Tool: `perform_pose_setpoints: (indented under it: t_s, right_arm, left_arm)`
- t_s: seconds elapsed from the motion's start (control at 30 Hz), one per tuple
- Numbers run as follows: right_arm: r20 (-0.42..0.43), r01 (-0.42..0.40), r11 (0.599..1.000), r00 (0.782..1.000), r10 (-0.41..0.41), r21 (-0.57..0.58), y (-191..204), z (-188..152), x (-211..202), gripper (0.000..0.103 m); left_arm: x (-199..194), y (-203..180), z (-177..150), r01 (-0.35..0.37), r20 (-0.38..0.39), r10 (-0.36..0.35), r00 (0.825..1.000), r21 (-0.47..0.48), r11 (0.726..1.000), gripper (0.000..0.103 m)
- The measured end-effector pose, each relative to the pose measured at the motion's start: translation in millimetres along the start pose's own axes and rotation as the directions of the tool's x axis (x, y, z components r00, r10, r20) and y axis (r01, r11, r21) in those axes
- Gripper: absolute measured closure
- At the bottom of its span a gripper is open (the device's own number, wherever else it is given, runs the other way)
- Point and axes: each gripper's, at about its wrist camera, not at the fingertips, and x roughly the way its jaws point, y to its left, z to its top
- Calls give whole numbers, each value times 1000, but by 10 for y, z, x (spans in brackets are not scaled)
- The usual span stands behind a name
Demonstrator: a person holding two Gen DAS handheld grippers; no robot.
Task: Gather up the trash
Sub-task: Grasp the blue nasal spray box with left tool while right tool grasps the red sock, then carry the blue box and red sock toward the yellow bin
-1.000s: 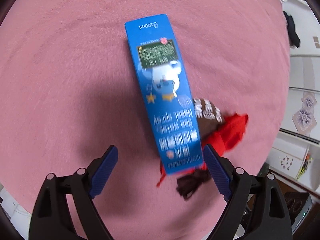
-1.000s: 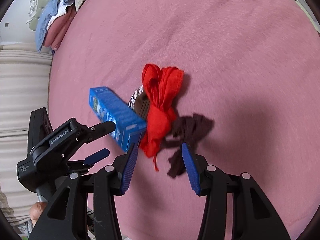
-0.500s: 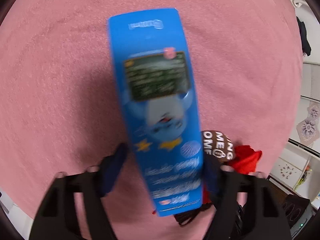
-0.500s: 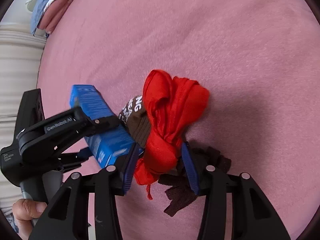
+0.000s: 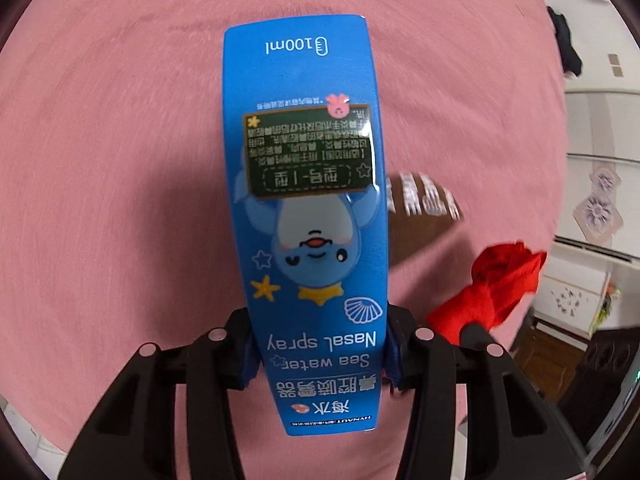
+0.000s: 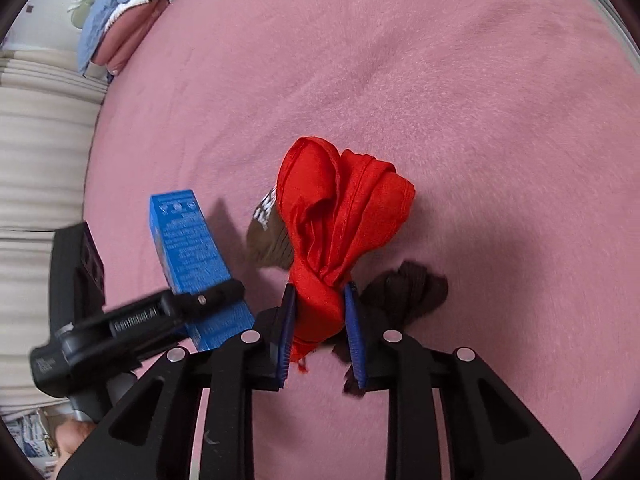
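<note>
My left gripper (image 5: 318, 354) is shut on a blue nasal spray box (image 5: 308, 216) and holds it above the pink blanket (image 5: 100, 160); the box also shows in the right wrist view (image 6: 188, 256). My right gripper (image 6: 320, 320) is shut on a crumpled red cloth (image 6: 340, 216), lifted off the blanket; the cloth also shows in the left wrist view (image 5: 496, 284). A brown wrapper with white letters (image 6: 266, 232) sits behind the red cloth. A dark brown cloth scrap (image 6: 408, 288) lies on the blanket by the right finger.
The pink blanket (image 6: 440, 80) covers a bed. Folded bedding (image 6: 120, 20) is piled at its far left corner. White furniture (image 5: 596, 160) and a dark floor lie beyond the bed's right edge.
My left gripper closed on the blue box and lifted it. My right gripper moved in, closed on the red cloth and raised it off the blanket.
</note>
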Motion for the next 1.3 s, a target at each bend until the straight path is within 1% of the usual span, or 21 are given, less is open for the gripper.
perform_pose_setpoints:
  t_s: [0.03, 0.1, 0.13, 0.4, 0.47, 0.5, 0.53, 0.63, 0.73, 0.83, 1.0, 1.13, 1.2, 1.23, 1.3]
  right_arm:
    - [6, -4, 1000, 1000, 4, 1, 2, -40, -45, 79]
    - [16, -7, 1000, 1000, 7, -11, 21, -152, -171, 79]
    - [26, -8, 1000, 1000, 9, -16, 17, -212, -232, 79]
    - [42, 11, 1000, 999, -11, -2, -168, -885, -621, 79]
    - [48, 1, 1000, 999, -2, 24, -244, -1064, -718, 79]
    - [54, -15, 999, 998, 12, 42, -297, -1166, -779, 79]
    - [63, -20, 998, 998, 17, 53, -336, -1236, -830, 79]
    - [95, -16, 997, 995, 9, 78, -392, -1489, -977, 79]
    - [124, -24, 992, 992, 9, 120, -517, -1759, -1123, 79]
    - [152, -26, 986, 988, 1, 164, -639, -2006, -1242, 79]
    - [207, -50, 967, 978, -3, 249, -1041, -2403, -1498, 79]
    - [234, -56, 956, 972, -13, 288, -1349, -2623, -1706, 79]
    - [250, -59, 950, 968, -20, 305, -1520, -2730, -1845, 79]
    - [259, -61, 947, 966, -24, 315, -1614, -2774, -1914, 79]
    - [276, -63, 942, 961, -32, 330, -1780, -2855, -2035, 79]
  left_arm:
    - [-40, 11, -103, 16, -8, -16, 1000, 12, 1000, 56]
    - [-65, 42, -195, 50, -30, -49, 998, 30, 998, 56]
    - [-88, 59, -275, 57, -37, -55, 998, 37, 998, 56]
    - [-269, 220, -908, 73, -66, -67, 996, 91, 993, 56]
    - [-315, 210, -1116, 65, -66, -57, 996, 121, 991, 56]
    - [-350, 292, -1154, 64, -68, -55, 996, 135, 989, 56]
    - [-367, 293, -1248, 66, -70, -56, 996, 149, 987, 56]
    - [-385, 248, -1575, 67, -86, -51, 995, 192, 979, 56]
    - [-373, 203, -1758, 75, -108, -51, 993, 229, 971, 56]
    - [-321, 7, -1978, 77, -129, -40, 991, 298, 951, 55]
    - [-214, -410, -2406, 81, -153, -23, 988, 382, 921, 55]
    - [-97, -756, -2721, 83, -166, -10, 986, 443, 893, 55]
    - [18, -1025, -2897, 83, -174, 0, 985, 470, 879, 55]
    - [25, -1071, -2961, 82, -175, 4, 985, 480, 874, 55]
    - [119, -1302, -3070, 87, -184, 9, 983, 503, 860, 55]
